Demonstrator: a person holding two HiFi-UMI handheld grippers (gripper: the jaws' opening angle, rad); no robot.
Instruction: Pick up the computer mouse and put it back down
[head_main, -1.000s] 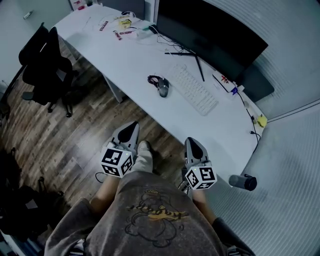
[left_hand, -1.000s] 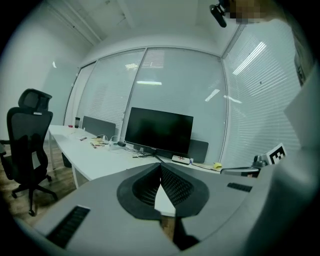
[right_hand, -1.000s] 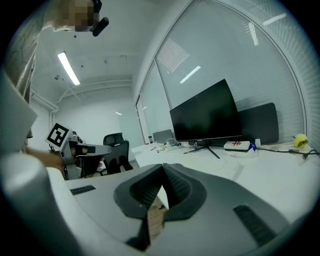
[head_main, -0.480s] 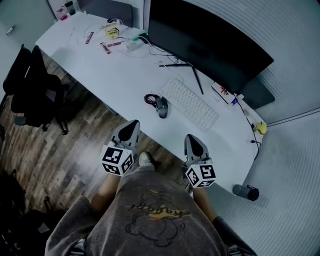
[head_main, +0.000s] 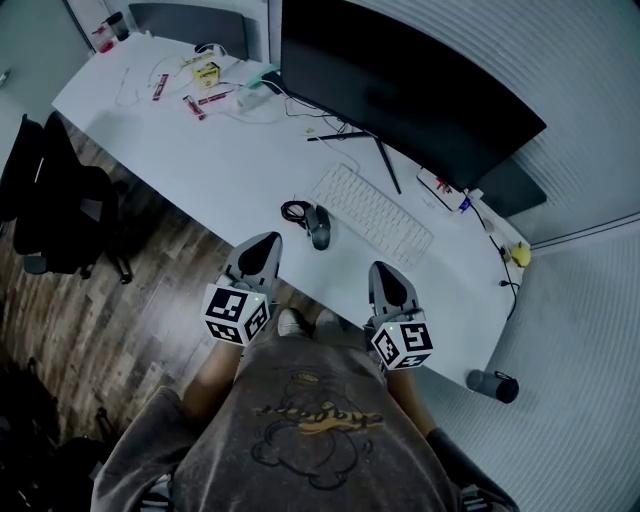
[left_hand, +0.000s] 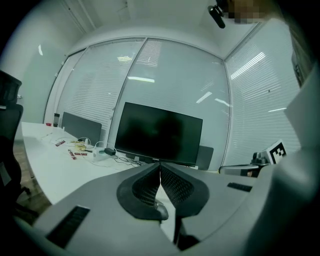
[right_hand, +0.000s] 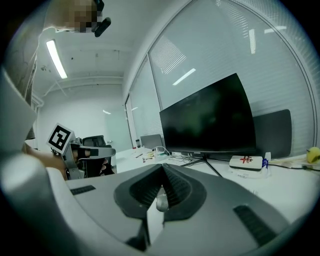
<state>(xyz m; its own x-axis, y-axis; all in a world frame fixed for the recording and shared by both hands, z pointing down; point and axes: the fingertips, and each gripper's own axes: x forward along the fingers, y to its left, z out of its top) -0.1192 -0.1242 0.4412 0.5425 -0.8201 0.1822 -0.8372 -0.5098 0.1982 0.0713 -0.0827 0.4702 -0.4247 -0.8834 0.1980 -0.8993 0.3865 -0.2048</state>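
A dark grey computer mouse (head_main: 319, 226) with a coiled cable lies on the white desk (head_main: 230, 160), just left of the white keyboard (head_main: 372, 211). It shows small between the jaws in the right gripper view (right_hand: 162, 201) and in the left gripper view (left_hand: 159, 210). My left gripper (head_main: 263, 246) hovers at the desk's near edge, jaws shut and empty, a short way below and left of the mouse. My right gripper (head_main: 385, 273) is over the near edge to the right, jaws shut with nothing held.
A large black monitor (head_main: 420, 85) stands behind the keyboard. Small packets, cables and a yellow box (head_main: 207, 73) lie at the far left of the desk. A black office chair (head_main: 55, 210) stands left on the wood floor. A dark cylinder (head_main: 494, 385) sits at the desk's right end.
The view has advanced toward the desk. Both grippers now reach its near edge, and the mouse lies closer ahead of them. Jaws stayed shut.
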